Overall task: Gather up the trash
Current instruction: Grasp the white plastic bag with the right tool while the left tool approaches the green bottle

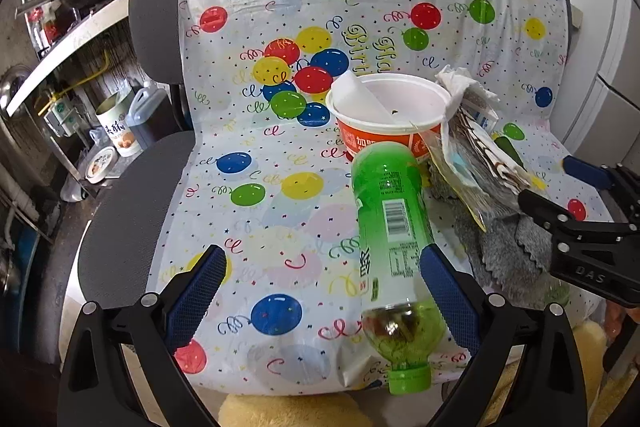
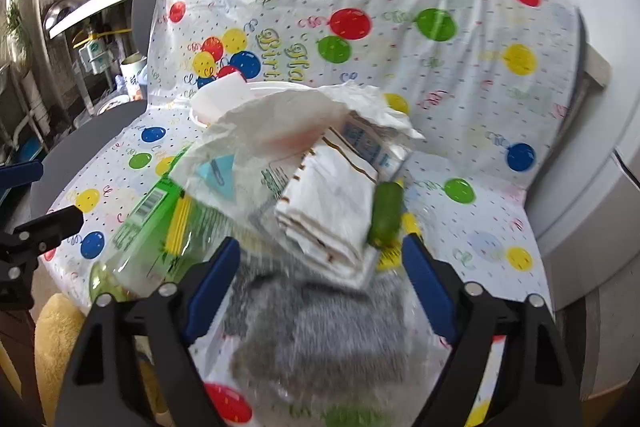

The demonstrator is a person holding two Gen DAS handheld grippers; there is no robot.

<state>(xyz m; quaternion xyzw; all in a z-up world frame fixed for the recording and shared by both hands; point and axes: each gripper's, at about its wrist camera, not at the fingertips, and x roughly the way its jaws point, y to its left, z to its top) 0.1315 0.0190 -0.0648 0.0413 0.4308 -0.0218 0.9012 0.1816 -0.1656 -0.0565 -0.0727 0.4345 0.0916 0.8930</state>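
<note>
- Left tongs spread over the chair seat; bottle lies against the right finger, unpinched.
- Right tongs spread above the grey cloth, folded paper just ahead.
- Cup stands behind; the seat's left half is open.

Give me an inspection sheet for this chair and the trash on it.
Surface: balloon-print plastic sheet draped over a dark chair.
Job's things: green bottle lying down, noodle cup, crumpled paper and wrappers.
Clutter: grey cloth under the wrappers.
Grippers: left hand-held gripper open, bottle beside one finger; right hand-held gripper open over the cloth.
Cables: nothing seen.
Surroundings: kitchen shelf, tin can.
</note>
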